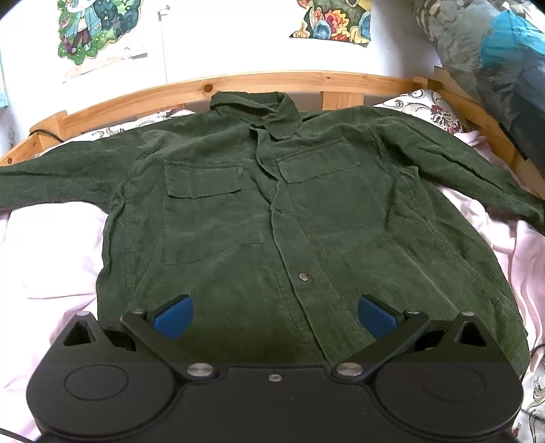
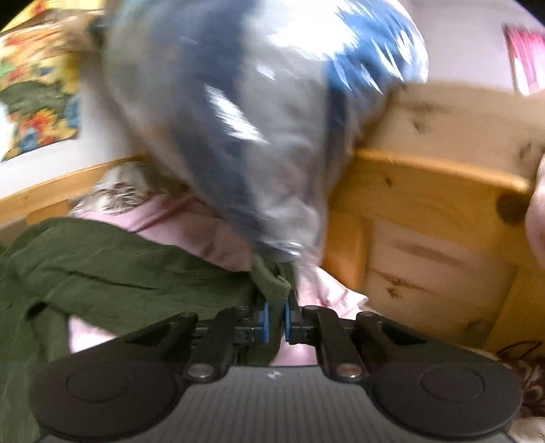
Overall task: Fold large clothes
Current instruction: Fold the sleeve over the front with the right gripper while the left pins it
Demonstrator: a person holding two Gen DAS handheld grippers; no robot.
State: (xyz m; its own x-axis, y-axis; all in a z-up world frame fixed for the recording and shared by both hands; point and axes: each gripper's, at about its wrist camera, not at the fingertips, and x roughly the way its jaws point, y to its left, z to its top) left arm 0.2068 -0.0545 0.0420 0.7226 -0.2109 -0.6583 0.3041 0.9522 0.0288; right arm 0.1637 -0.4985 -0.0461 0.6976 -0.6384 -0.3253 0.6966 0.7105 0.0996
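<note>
**Corduroy shirt spread on the bed, right cuff pinched**

Corduroy is filling the near ground of the left wrist view: the green shirt [image 1: 272,211] is lying front-up on the pink sheet [image 1: 51,259], hem nearest, collar [image 1: 259,109] farthest, both sleeves reaching outward. The left gripper [image 1: 275,315] is hovering over the hem with its blue pads [image 1: 175,318] spread wide, holding nothing.

In the right wrist view, which is smearing with blur, the right gripper [image 2: 275,322] is pressing its pads almost together on a fold of green cloth, apparently the cuff [image 2: 272,276] at the sleeve's end.

Judging by the ribbed weave, the cloth is looking thick, soft and fairly heavy, so it is likely sagging and dragging on the sheet rather than sliding. Doubled edges such as cuff, hem corner and shoulder seam are offering the firmest hold; the patch pockets [image 1: 204,180] and the snap [image 1: 303,276] are adding bulk along the front.

Farther off, the wooden frame [image 1: 238,83] is bordering the bed, with a blue-grey bundle [image 2: 238,112] hanging close above the pinched cuff and posters [image 1: 95,27] on the wall.
</note>
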